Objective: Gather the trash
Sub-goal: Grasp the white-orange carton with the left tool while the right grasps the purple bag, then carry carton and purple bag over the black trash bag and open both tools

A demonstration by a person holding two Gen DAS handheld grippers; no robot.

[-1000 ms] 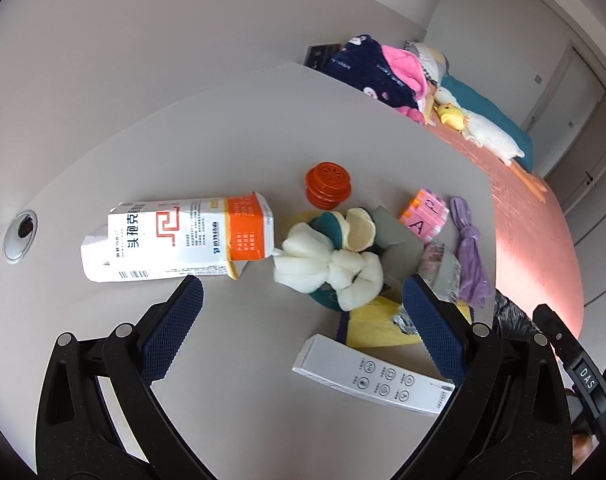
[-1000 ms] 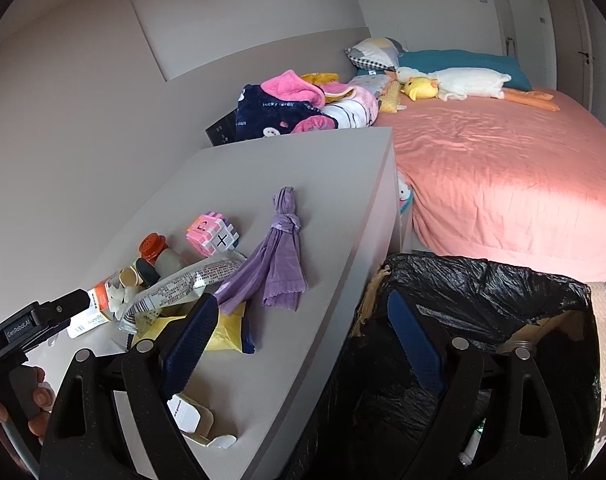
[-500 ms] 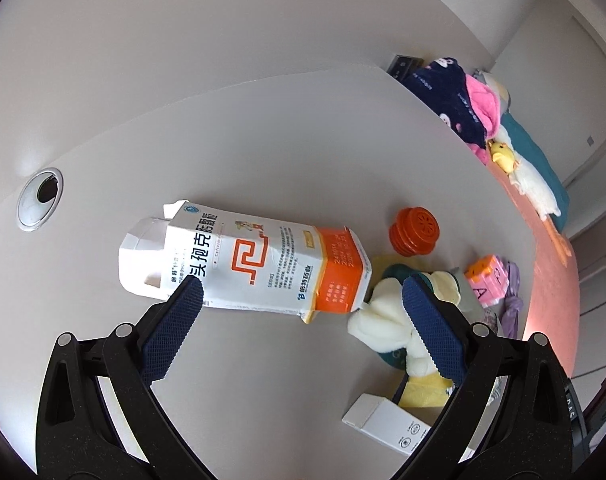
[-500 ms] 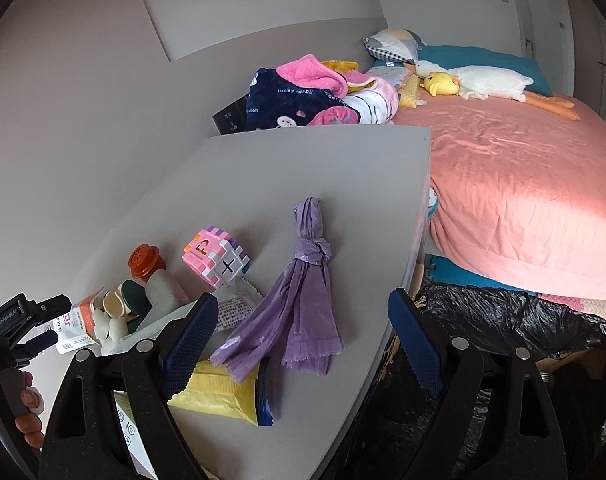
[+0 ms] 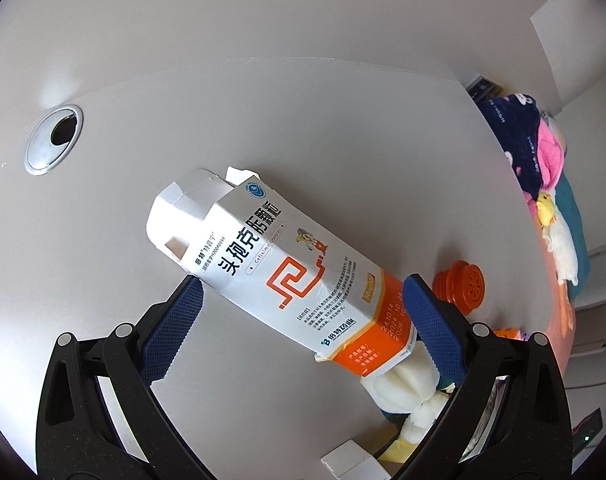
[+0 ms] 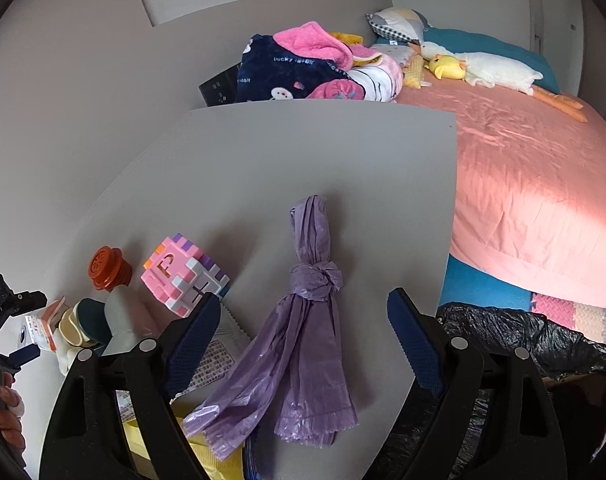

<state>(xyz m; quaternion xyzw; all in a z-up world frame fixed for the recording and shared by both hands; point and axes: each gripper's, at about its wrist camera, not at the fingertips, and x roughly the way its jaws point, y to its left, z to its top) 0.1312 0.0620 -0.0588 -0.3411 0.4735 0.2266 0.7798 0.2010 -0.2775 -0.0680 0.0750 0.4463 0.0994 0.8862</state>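
Count on bench: one medicine carton (image 5: 299,276), one orange cap (image 6: 107,268), one puzzle cube (image 6: 183,276), one purple bag (image 6: 303,320).

White box (image 5: 349,465) — cut off below

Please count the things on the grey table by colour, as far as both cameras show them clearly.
White and orange: 1, the medicine box
Orange: 1, the ribbed cap
Pink: 1, the puzzle cube
Purple: 1, the knotted plastic bag
Total: 4

Medicine box (image 5: 287,276) reads "Cefixime Granules"; blanket (image 6: 291,68) reads "lucky rabbit".
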